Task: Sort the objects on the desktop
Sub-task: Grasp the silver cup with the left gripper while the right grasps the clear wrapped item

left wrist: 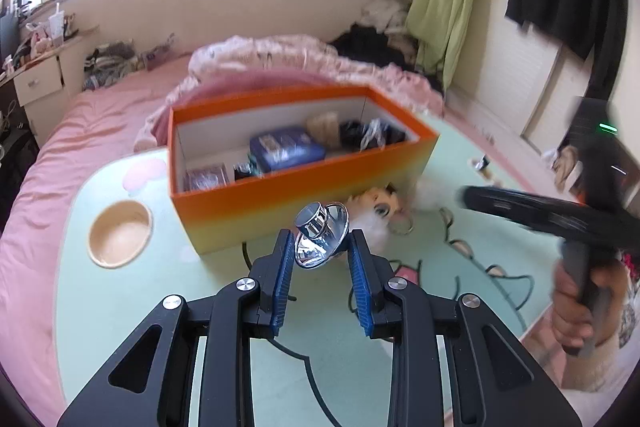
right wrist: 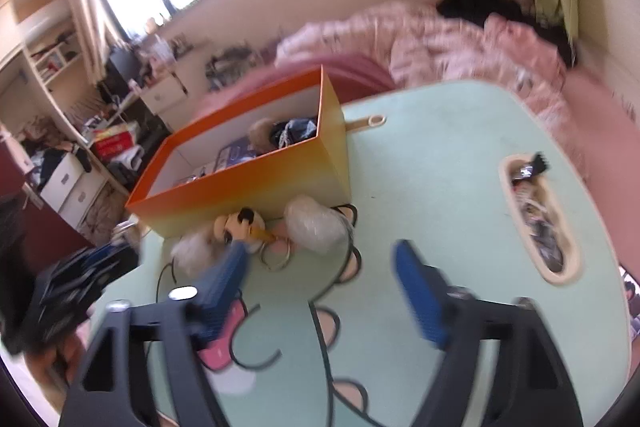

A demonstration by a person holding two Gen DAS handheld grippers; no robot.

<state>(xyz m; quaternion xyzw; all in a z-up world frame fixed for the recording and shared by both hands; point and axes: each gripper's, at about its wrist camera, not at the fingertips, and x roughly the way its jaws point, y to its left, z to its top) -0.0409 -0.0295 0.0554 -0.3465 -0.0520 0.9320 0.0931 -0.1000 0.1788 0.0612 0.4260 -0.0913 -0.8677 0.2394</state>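
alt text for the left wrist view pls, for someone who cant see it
The left tool grips a shiny chrome funnel-shaped object between its blue pads, in front of an open orange box holding items, on a mint-green cartoon tabletop.

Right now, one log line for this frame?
left tool: shut on shiny metal funnel-shaped piece | right tool: open, empty | orange box: partly filled | plush keychain: on table by box

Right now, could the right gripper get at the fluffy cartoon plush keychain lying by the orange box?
Probably yes: the right gripper is open and empty, with bare green tabletop before the plush keychain.
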